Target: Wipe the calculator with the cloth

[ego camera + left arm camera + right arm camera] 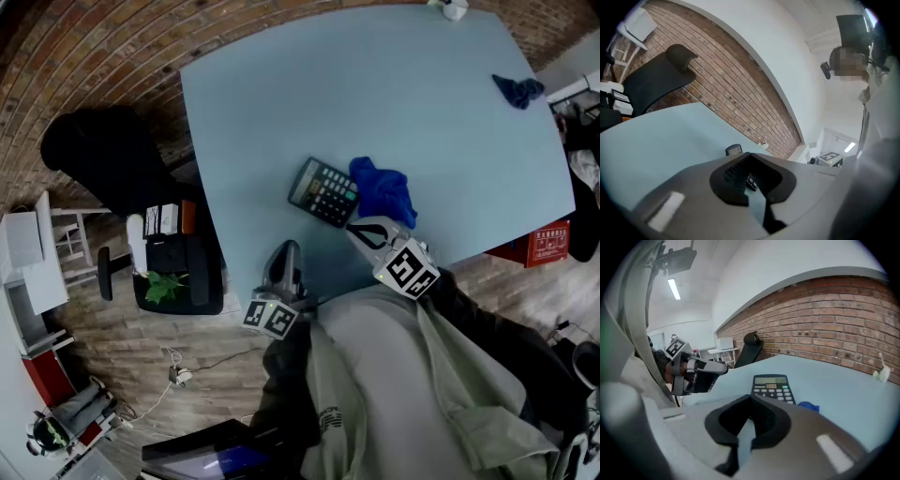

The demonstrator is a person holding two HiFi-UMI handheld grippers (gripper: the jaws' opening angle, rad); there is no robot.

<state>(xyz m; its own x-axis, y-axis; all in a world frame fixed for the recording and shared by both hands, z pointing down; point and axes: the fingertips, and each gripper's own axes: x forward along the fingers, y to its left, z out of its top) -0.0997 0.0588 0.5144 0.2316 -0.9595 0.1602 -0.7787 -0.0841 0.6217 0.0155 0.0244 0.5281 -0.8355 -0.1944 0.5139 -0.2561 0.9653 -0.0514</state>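
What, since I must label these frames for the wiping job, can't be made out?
- Calculator display: right gripper view, digits too small and soft to read.
- Cloth: right gripper view, mostly hidden behind the right claw.
- White object at the far side of the table: head view, cut off by the top edge.
- Dark blue thing near the far corner: head view, too small to identify.

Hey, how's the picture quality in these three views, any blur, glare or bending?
Head view: strong fisheye bows the table edges and darkens the corners, but the calculator is sharp. Left gripper view: a mosaic patch at upper right, dim foreground. Right gripper view: a bright ceiling light, no glare on the calculator.
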